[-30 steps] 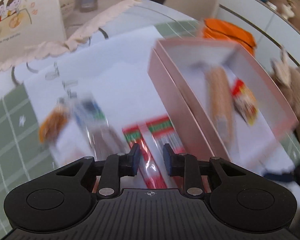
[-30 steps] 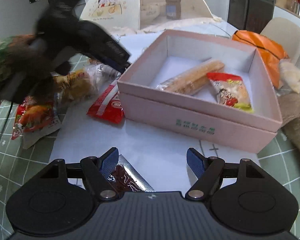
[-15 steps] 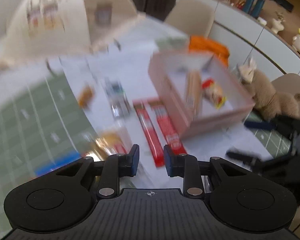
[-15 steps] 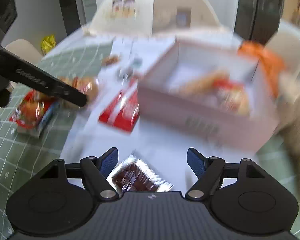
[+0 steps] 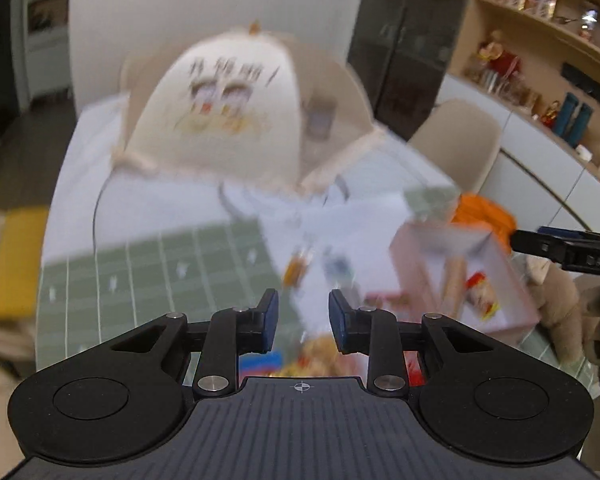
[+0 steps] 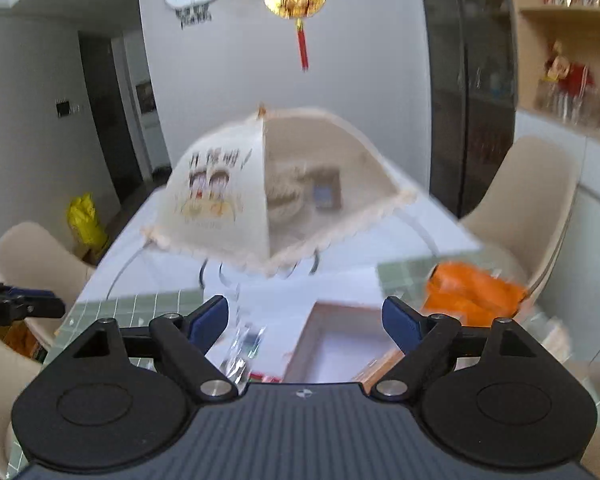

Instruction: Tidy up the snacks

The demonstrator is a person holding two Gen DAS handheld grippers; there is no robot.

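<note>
My left claw [image 5: 302,317] is raised off the table with a narrow gap between its blue pads and nothing in it; my right claw [image 6: 305,317] is spread wide, likewise empty, and tilted up toward the room. Both views are motion-blurred. The pink box [image 5: 518,280] sits on the white sheet at the table's right side; in the left view it holds a long tan packet [image 5: 453,282] and a red-and-yellow packet [image 5: 482,293]. Loose snacks remain outside it: a small orange packet [image 5: 296,270] and a clear-wrapped one [image 5: 337,271] on the white sheet left of the box, and colourful packets [image 5: 320,360], partly hidden, just below my left pads. An orange bag [image 6: 474,294] lies beyond the box, near the cream chair [image 6: 536,200]. The mesh food cover [image 6: 260,200] stands at the far end of the table.

Judged step: between picks, nothing carried, sorting incomplete. The next move calls for tilting a claw down to the table, centring one loose packet between spread pads, and closing on its edge.
</note>
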